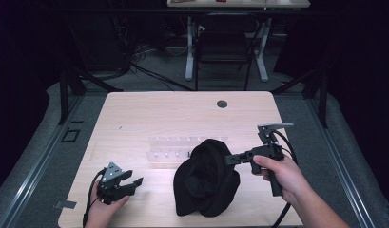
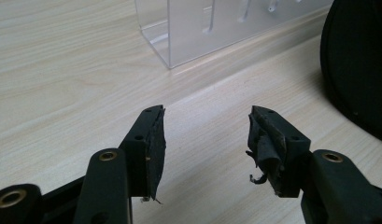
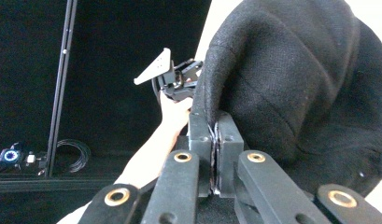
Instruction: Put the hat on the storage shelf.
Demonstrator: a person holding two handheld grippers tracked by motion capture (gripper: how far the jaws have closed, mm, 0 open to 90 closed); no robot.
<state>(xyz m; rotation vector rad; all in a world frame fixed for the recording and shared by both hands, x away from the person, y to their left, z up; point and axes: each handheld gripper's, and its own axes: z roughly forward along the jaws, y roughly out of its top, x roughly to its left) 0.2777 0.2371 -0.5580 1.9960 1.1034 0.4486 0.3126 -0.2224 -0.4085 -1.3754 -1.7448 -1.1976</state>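
The right tool [image 1: 228,159] is clamped tight on the edge of a black knit hat [image 1: 206,178] lying near the middle of the wooden surface [image 1: 135,114]. The left tool [image 1: 137,183], jaws spread and empty, rests at the near left, with a clear plastic rack [image 1: 170,147] just beyond the hat.

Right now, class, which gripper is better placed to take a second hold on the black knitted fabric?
Left gripper: open, empty, beside the black knitted fabric. Right gripper already pinches its edge.

right gripper [image 3: 215,140] clamped on the black hat's [image 3: 291,79] edge, left gripper [image 3: 177,77] beyond
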